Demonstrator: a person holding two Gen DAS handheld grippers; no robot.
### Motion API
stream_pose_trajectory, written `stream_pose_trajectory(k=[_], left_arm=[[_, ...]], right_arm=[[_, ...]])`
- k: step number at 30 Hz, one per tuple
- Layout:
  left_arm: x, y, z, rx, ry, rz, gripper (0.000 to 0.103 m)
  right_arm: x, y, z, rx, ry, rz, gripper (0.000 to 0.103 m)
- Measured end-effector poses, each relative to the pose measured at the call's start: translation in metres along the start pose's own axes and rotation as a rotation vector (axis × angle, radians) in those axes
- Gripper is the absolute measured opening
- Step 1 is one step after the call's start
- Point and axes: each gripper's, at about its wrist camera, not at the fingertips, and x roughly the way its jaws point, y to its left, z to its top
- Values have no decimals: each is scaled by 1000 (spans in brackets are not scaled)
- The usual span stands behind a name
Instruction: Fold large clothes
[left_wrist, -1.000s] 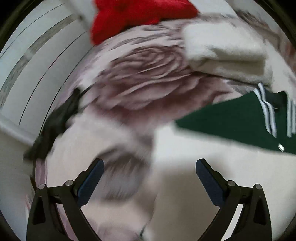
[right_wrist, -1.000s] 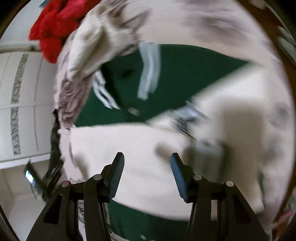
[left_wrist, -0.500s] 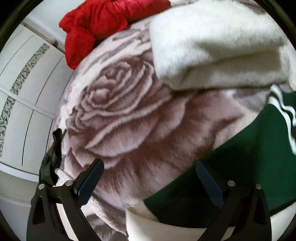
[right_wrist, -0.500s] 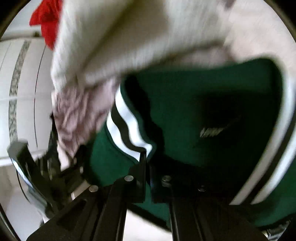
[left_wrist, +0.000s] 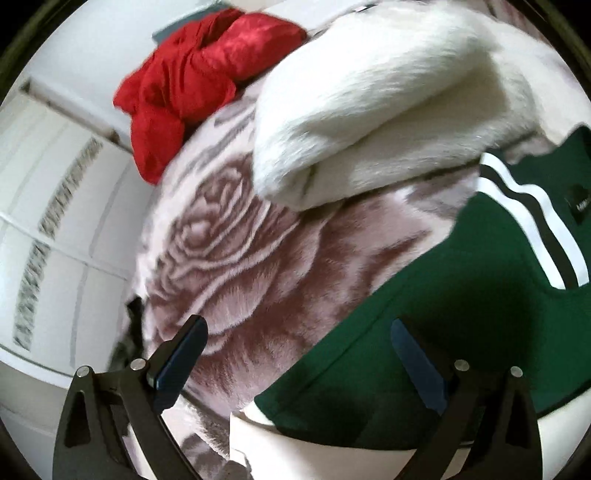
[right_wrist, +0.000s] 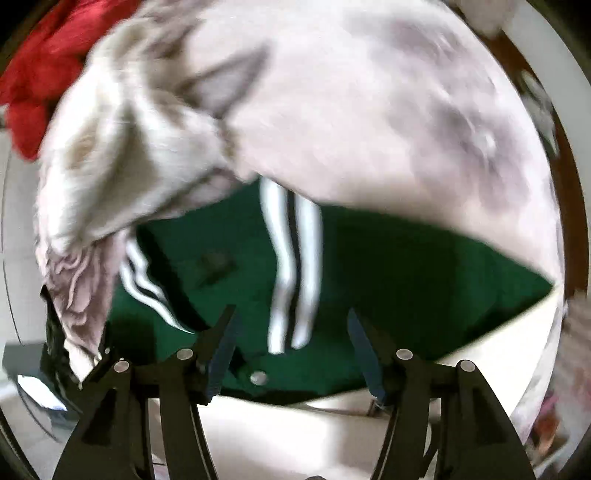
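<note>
The left gripper (left_wrist: 297, 354) points steeply down, its jaws spread wide with nothing clamped. The right gripper (right_wrist: 290, 345) points almost straight down, jaws opening, nothing pinched.

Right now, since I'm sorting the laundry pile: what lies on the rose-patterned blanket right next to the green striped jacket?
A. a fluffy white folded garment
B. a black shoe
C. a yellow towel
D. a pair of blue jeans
A: in the left wrist view a fluffy white folded garment lies on the rose-patterned blanket, just above the green striped jacket.
</note>
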Motion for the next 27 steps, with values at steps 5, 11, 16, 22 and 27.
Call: stream_pose_trajectory(k=[5,11,16,22,27], left_arm=[[2,-21,2,36,-14,73,102],[7,-17,2,4,14,54,102],[-5,-1,6,-25,6,12,102],[-1,27,21,-268,191,-493,102],[-4,18,23,-282,219,-585,102]], right_arm=[[47,7,-4,10,9,-184,62],[34,24,-16,15,-116,-288,17],[7,28,-16,43,-194,-192,15],[17,24,-8,-30,-113,-148,22],[-8,6,-30,-65,-87,-45,41]])
